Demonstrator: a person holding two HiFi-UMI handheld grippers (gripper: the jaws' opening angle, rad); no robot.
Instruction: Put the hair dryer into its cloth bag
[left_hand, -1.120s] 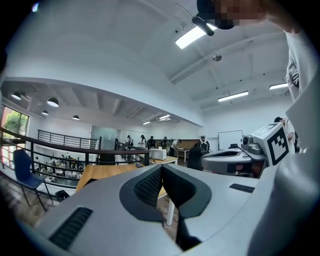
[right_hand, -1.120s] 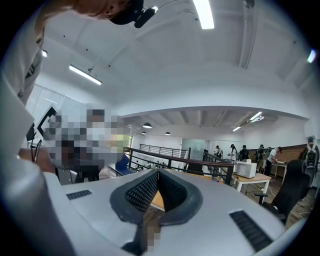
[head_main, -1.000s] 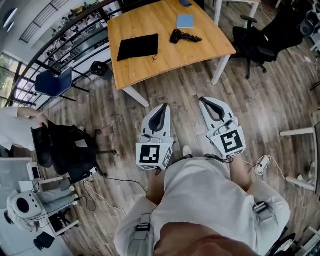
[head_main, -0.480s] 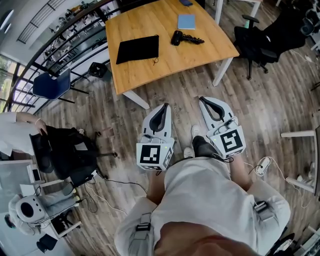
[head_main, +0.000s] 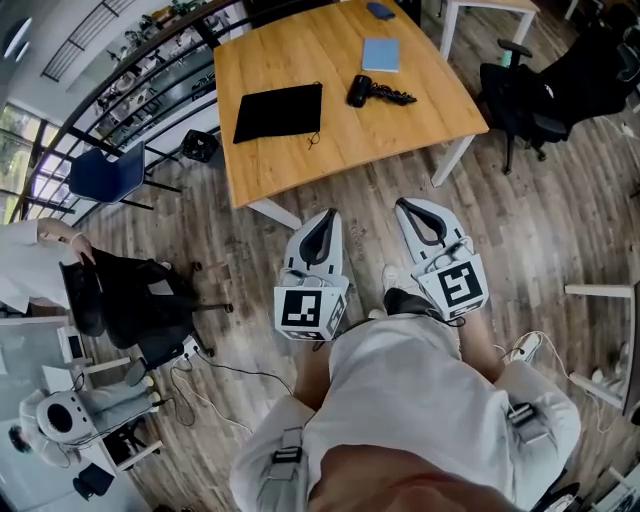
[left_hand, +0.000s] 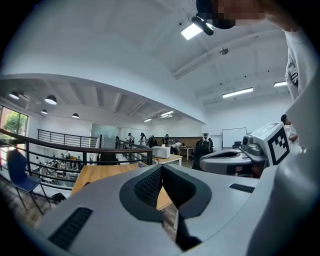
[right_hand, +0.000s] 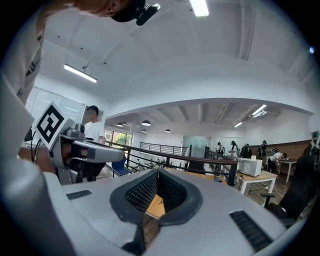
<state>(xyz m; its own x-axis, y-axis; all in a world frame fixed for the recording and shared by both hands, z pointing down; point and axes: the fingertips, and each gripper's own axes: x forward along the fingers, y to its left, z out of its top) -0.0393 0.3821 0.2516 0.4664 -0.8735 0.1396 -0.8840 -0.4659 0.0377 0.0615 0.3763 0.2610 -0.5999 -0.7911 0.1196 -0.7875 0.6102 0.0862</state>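
Observation:
The black cloth bag (head_main: 278, 112) lies flat on the left part of the wooden table (head_main: 340, 140), far ahead of me. To its right on the same table the black hair dryer (head_main: 373, 92) lies on its side, cord coiled beside it. Both grippers hang over the wooden floor, short of the table and touching nothing. My left gripper (head_main: 328, 214) (left_hand: 161, 167) is shut and empty, its jaw tips meeting. Beside it, my right gripper (head_main: 403, 204) (right_hand: 158, 171) is likewise shut with nothing held. Both point level toward the table.
A blue notebook (head_main: 381, 54) and a small dark item (head_main: 380, 11) lie at the table's far side. A black office chair (head_main: 530, 95) stands right of the table, a blue chair (head_main: 105, 170) and a loaded black chair (head_main: 130, 300) left. Cables (head_main: 230, 365) trail on the floor.
Both grippers have been carried forward together, still shut. The table with the bag and hair dryer has come nearer and sits lower in the head view.

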